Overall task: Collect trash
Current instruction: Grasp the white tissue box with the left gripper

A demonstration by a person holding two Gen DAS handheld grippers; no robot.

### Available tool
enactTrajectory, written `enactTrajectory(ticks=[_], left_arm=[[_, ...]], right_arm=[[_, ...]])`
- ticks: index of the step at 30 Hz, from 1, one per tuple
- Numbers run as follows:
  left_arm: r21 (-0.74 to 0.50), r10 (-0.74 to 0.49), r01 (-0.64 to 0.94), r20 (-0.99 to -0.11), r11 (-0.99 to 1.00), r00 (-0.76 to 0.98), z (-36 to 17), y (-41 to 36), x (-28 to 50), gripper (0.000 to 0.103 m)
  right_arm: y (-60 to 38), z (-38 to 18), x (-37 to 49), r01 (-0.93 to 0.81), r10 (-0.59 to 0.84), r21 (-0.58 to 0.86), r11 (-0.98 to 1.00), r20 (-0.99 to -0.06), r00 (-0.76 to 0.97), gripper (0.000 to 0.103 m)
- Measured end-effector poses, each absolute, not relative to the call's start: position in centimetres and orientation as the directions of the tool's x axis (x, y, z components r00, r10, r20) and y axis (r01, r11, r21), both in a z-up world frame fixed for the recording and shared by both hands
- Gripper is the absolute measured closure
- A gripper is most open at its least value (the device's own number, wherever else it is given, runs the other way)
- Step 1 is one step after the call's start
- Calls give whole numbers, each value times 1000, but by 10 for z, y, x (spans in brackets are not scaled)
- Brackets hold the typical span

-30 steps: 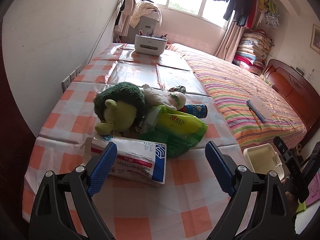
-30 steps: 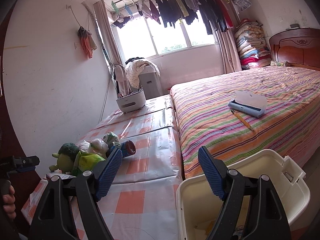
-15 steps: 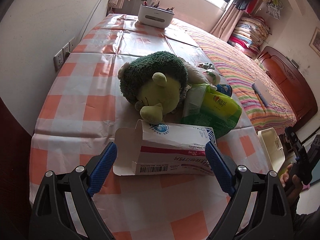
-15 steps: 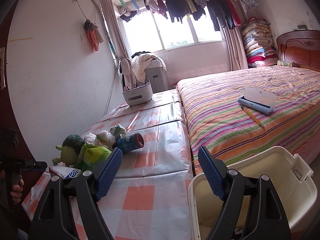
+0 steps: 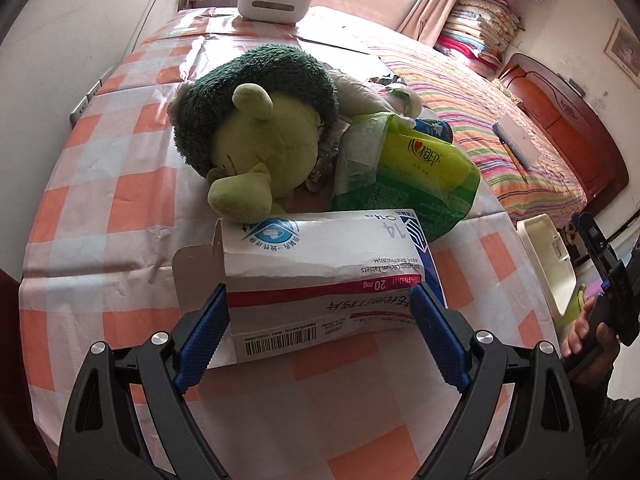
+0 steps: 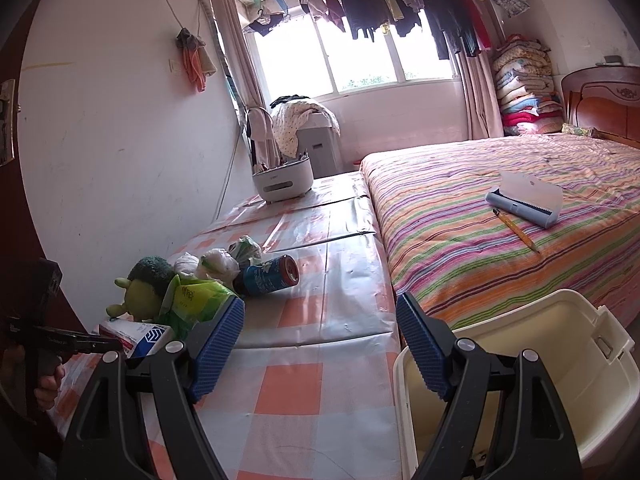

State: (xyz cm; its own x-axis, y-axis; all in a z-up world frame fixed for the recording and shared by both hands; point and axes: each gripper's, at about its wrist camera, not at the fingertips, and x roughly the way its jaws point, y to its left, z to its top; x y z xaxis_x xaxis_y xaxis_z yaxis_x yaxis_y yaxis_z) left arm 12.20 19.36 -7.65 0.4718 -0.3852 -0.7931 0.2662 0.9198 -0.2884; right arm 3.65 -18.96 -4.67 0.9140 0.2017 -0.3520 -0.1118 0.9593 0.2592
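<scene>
Checkered tablecloth (image 5: 120,200), bedroom. Medicine box (image 5: 320,280) lies crosswise at near edge of the pile, long axis spanning the left gripper (image 5: 320,326); jaws apart, straddling its ends, not yet pressing. Right gripper (image 6: 320,344) open, farther off, near bin (image 6: 560,360).

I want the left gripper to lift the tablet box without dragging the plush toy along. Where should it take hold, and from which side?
Grip the tablet box across its near end, by the barcode edge, coming from the table's near edge. It lies flat with its short width already between the open left gripper fingers; the plush toy leans on the far edge.
</scene>
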Motion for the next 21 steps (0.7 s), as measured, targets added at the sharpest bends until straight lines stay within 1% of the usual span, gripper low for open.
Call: enactTrajectory(ticks=[8, 10, 12, 15, 17, 18, 19, 21], left_arm=[[-394, -453, 224, -760, 891, 466, -81, 190, 125, 20], [-420, -472, 218, -751, 881, 462, -81, 190, 124, 23], [-438, -481, 205, -747, 875, 459, -82, 191, 124, 23], [-429, -470, 198, -750, 881, 465, -82, 189, 121, 24], [-440, -477, 194, -748, 877, 462, -82, 189, 119, 39], [-463, -497, 190, -746, 866, 444, -84, 190, 119, 57], [-480, -508, 181, -748, 858, 427, -87, 190, 119, 68], [-490, -514, 171, -754, 855, 409, -92, 189, 120, 72]], right_arm=[[-180, -50, 51, -143, 250, 287, 947, -381, 890, 27], [-173, -52, 61, -169, 291, 309, 936, -407, 866, 27], [-165, -53, 72, -210, 347, 335, 919, -429, 834, 27], [-151, -53, 88, -261, 418, 369, 892, -453, 787, 27], [-141, -54, 99, -283, 453, 390, 876, -470, 757, 27], [-136, -55, 104, -292, 471, 402, 868, -478, 741, 27], [-130, -57, 112, -300, 486, 411, 861, -491, 723, 27], [-118, -58, 124, -312, 506, 418, 853, -512, 695, 27]])
